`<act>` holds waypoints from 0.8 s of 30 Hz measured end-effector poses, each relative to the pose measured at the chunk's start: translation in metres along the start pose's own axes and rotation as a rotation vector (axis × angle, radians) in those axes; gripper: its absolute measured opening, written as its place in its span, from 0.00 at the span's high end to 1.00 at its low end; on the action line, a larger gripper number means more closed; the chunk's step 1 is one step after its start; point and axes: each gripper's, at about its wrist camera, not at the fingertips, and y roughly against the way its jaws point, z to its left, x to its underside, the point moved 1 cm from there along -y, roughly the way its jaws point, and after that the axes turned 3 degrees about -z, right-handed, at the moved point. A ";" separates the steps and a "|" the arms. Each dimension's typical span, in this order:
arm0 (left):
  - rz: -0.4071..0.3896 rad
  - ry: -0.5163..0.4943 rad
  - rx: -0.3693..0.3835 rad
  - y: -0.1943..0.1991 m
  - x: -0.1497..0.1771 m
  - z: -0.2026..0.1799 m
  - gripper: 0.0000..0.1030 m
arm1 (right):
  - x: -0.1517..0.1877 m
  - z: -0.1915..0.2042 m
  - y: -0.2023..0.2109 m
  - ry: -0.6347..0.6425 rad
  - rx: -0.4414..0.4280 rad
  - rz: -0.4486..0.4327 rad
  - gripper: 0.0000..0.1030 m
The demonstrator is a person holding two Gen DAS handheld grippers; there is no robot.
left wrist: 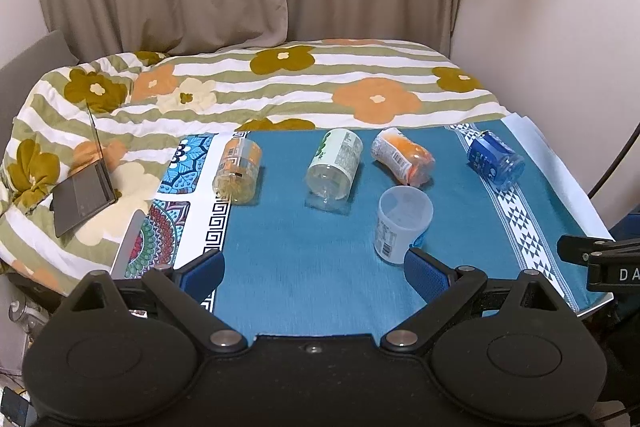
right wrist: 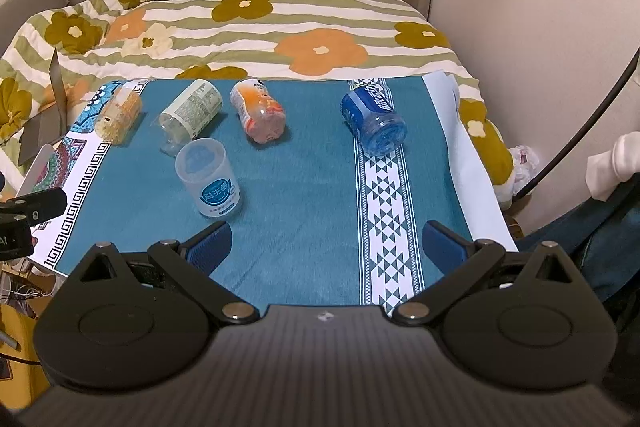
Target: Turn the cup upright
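A translucent white cup [left wrist: 402,225] stands upright on the teal cloth, mouth up; it also shows in the right wrist view [right wrist: 209,179]. Behind it lie several cups on their sides: a yellow one [left wrist: 239,171], a green-labelled clear one [left wrist: 335,165], an orange one [left wrist: 403,157] and a blue one [left wrist: 496,161]. In the right wrist view they are the yellow [right wrist: 120,115], green-labelled [right wrist: 190,115], orange [right wrist: 258,113] and blue [right wrist: 374,119] cups. My left gripper [left wrist: 314,273] is open and empty, its right finger just in front of the upright cup. My right gripper [right wrist: 328,245] is open and empty, nearer the front edge.
The teal cloth [left wrist: 304,247] covers a small table with patterned borders. A flowered quilt on a bed [left wrist: 280,83] lies behind. A laptop [left wrist: 86,187] sits at the left. Curtains and a wall stand behind and to the right.
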 end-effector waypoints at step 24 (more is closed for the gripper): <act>0.008 -0.017 -0.012 -0.008 -0.004 0.001 0.04 | -0.004 0.000 -0.005 -0.016 -0.004 0.009 0.00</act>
